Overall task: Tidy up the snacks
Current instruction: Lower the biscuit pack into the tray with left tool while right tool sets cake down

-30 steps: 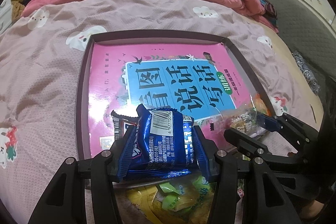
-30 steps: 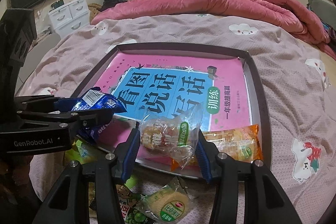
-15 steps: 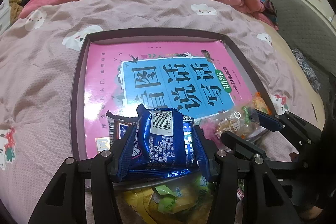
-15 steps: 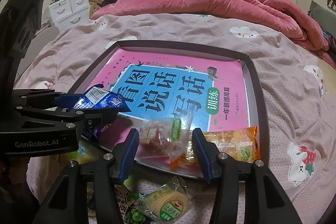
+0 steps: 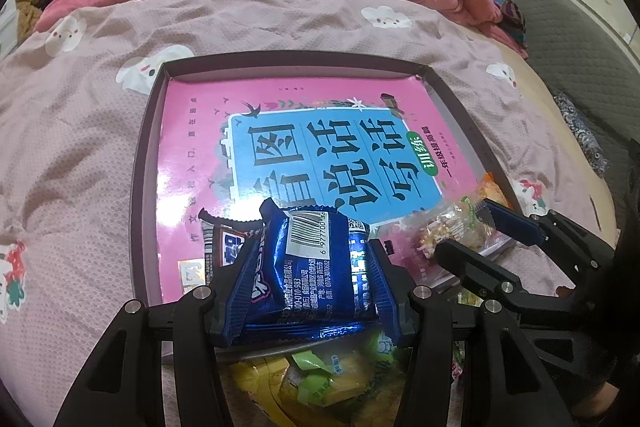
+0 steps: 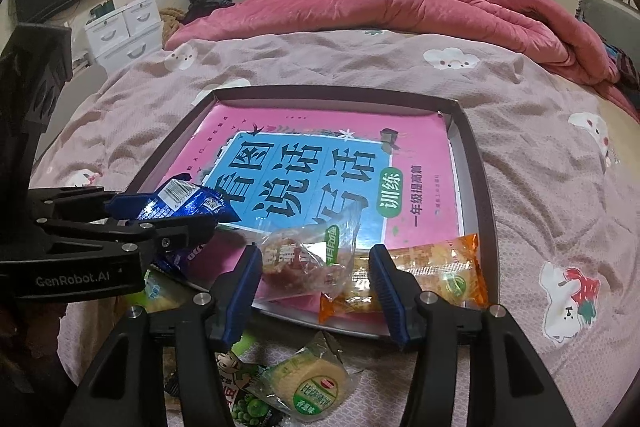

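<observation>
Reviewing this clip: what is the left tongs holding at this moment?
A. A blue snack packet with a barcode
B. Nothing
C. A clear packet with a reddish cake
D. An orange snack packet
A: the left tongs are clamped on the blue snack packet, its white barcode label facing the camera, held over the near edge of the tray.

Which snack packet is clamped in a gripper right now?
The blue packet, pinched in the left gripper above the tray. The clear packet lies loose between the right gripper's open fingers.
</observation>
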`<state>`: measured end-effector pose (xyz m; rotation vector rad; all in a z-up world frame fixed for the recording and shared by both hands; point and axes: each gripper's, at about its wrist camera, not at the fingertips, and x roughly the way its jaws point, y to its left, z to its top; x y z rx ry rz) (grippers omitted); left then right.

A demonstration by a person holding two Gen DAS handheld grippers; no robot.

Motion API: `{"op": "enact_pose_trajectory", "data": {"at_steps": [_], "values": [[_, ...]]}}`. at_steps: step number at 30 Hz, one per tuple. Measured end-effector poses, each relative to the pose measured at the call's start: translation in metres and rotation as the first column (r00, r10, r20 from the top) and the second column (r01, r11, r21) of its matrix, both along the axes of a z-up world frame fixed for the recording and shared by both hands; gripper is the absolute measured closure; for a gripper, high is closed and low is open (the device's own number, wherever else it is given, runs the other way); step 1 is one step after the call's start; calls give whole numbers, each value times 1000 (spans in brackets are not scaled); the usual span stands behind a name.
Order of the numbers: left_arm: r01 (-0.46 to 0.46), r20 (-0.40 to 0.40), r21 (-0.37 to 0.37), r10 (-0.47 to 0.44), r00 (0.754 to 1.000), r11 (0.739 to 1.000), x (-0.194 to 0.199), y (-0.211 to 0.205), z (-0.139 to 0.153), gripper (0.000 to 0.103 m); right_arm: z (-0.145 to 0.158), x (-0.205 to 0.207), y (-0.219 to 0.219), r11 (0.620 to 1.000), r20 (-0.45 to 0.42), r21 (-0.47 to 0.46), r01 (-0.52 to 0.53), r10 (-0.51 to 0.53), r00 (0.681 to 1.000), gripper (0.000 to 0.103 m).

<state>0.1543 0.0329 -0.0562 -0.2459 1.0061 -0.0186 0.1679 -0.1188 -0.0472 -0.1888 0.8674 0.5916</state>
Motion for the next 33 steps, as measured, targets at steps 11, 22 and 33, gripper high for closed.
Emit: {"op": "enact_pose_trajectory", "data": {"at_steps": [11, 22, 33], "values": [[5, -4, 0, -5, 1000, 1000, -1, -1, 1, 47, 2, -1, -2, 1000, 1, 1, 5, -5, 1000, 45], [15, -2, 10, -15, 1000, 1000, -2, -3, 3, 42, 7, -2, -3, 1000, 11, 17, 12, -12, 1000, 41], [-22, -2, 22, 22, 1000, 1000, -12, 3, 12, 33, 11, 0, -10, 999, 18, 30, 41, -42, 999, 35]]}}
